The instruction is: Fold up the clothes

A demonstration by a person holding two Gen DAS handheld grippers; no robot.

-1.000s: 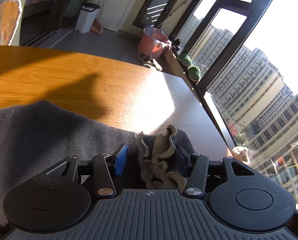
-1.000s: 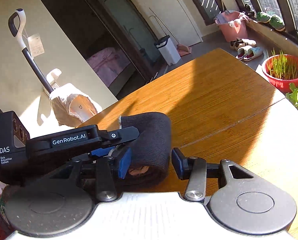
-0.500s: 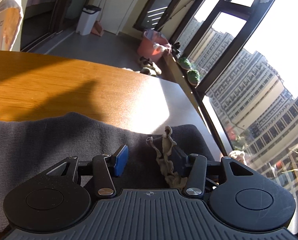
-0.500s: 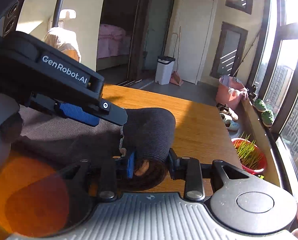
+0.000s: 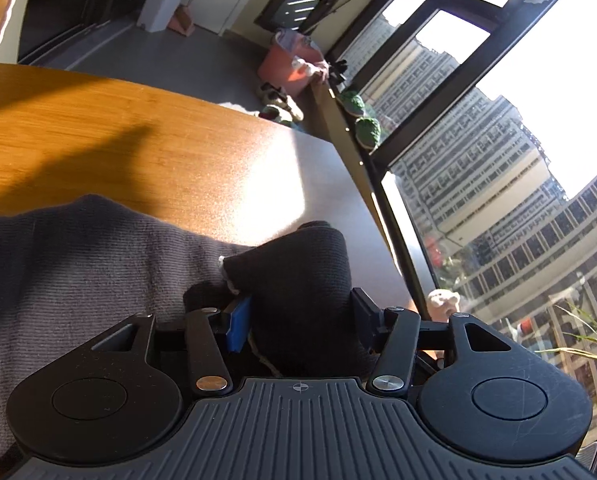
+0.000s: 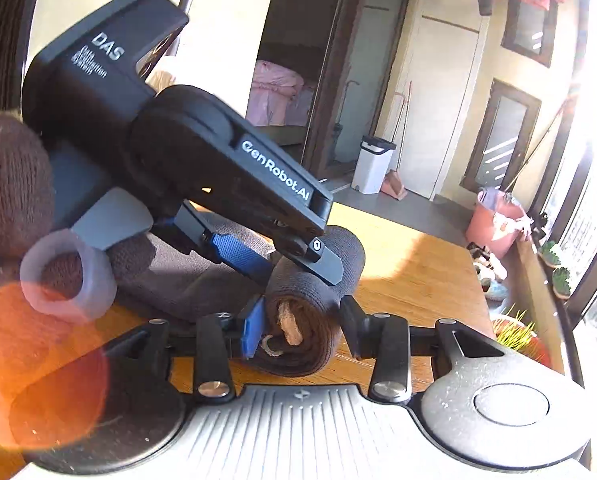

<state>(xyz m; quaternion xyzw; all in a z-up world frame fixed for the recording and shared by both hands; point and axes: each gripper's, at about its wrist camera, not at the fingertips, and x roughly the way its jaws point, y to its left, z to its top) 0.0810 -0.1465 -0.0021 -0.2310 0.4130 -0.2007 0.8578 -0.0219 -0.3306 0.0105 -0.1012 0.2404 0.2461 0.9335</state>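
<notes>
so i am holding a gripper in each hand over the wooden table (image 5: 98,136), and the dark grey garment (image 5: 78,264) is lying near the table's right edge, the side by the big window (image 5: 518,160).

my left gripper (image 5: 298,320) is pointing down at the cloth. a rolled-up dark end of the garment is sitting between its two fingers. the blue pad (image 5: 238,326) on the left side is touching the cloth, and the fingers are opening right now. i cannot tell if the other finger is pressing on it.

my right gripper (image 6: 302,326) is coming at the same garment (image 6: 310,280) from its rolled end, where a bit of tan lining is peeking out of the roll. the roll is sitting between these fingers too. the blue pad (image 6: 252,330) is just beside the roll, and the black finger on the other side is a little apart from it. these fingers are opening as well.

in the right view my left gripper (image 6: 274,256) is reaching over the roll from above, and my hand in a brown knit glove (image 6: 14,184) is holding it.

a pink bucket (image 6: 494,220) is standing on the floor past the table's far edge.
</notes>
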